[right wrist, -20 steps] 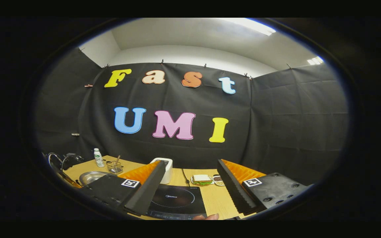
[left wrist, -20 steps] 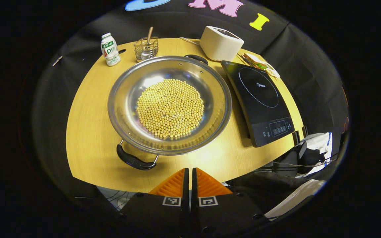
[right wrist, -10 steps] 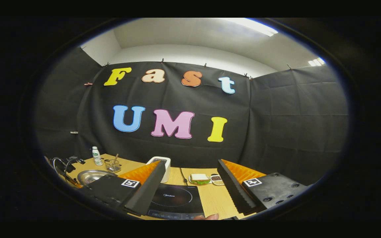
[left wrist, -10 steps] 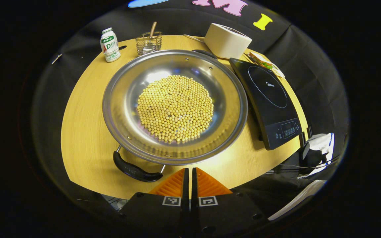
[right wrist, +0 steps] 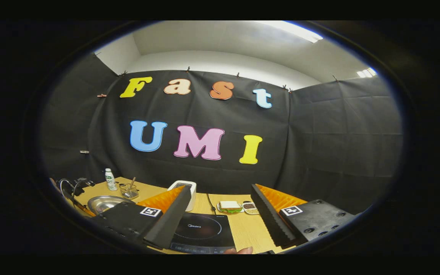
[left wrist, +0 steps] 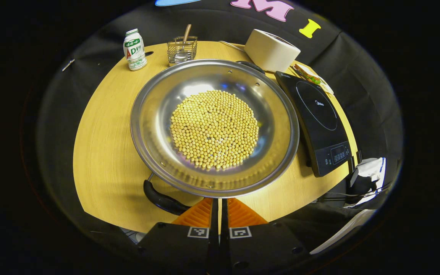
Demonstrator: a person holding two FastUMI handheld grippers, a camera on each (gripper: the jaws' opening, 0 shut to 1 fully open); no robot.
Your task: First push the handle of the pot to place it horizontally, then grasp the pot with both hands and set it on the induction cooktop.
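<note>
A wide steel pot (left wrist: 151, 114) full of yellow beans sits mid-table in the left gripper view. Its near black handle (left wrist: 162, 199) points toward the lower left, and its far handle (left wrist: 251, 65) peeks over the rim at the back. My left gripper (left wrist: 219, 204) is shut, empty, with its tips just under the pot's near rim and right of the near handle. The black induction cooktop (left wrist: 319, 122) lies right of the pot. In the right gripper view my right gripper (right wrist: 220, 217) is open above the cooktop (right wrist: 201, 231), and the pot (right wrist: 103, 202) shows at the far left.
A white drink bottle (left wrist: 135, 49), a wire holder with a spoon (left wrist: 181, 49) and a white appliance (left wrist: 271, 49) stand along the back of the wooden table (left wrist: 101, 152). A sandwich (left wrist: 311, 78) lies beyond the cooktop. Cables and cloth hang off the table's right edge.
My left gripper has moved forward toward the pot; the rim and near handle now sit right at its shut tips. The right gripper has barely shifted.
</note>
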